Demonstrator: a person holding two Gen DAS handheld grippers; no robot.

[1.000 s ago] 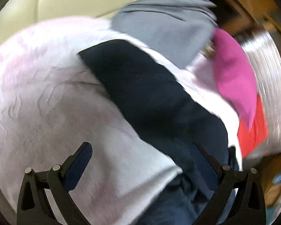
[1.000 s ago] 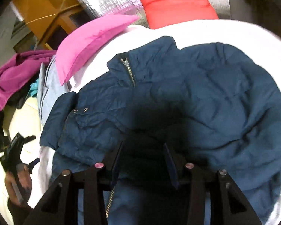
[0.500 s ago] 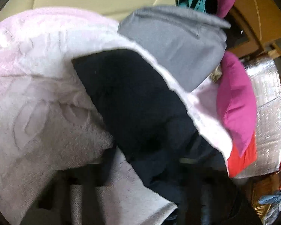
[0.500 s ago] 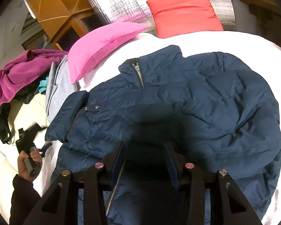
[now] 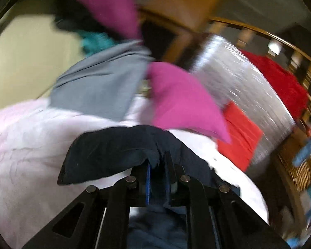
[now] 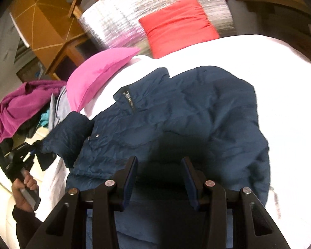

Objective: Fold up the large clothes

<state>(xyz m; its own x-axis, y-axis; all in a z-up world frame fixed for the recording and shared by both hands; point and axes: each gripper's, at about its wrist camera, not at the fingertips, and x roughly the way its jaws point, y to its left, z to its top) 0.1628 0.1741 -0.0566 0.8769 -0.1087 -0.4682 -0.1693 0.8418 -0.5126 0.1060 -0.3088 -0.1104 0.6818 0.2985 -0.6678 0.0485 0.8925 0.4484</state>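
Left tool point(image 5: 157, 167) is clamped tight on the cuff of the navy blue quilted puffer jacket point(image 6: 188, 124), the dark sleeve point(image 5: 114, 151) draped up over its fingertips and bulging out to its left above the pale pink textured bedspread point(image 5: 20, 155). From the right wrist view that same left tool point(image 6: 29, 151) shows far off to the left, a hand wrapped round its handle, sleeve end bunched at its tip. Right tool point(image 6: 159, 172) hangs over the jacket's lower body with its fingers parted and nothing between them, its shadow falling on the fabric just ahead. The jacket lies spread on the bed, collar and zip pointing away from the right tool. Beyond it, a bright pink pillow point(image 6: 99, 72) ahead-left, a red cushion point(image 6: 176, 31) straight ahead against a silver foil panel point(image 6: 118, 20). A grey folded garment point(image 5: 97, 81) sits ahead of the left tool, beside the pink pillow
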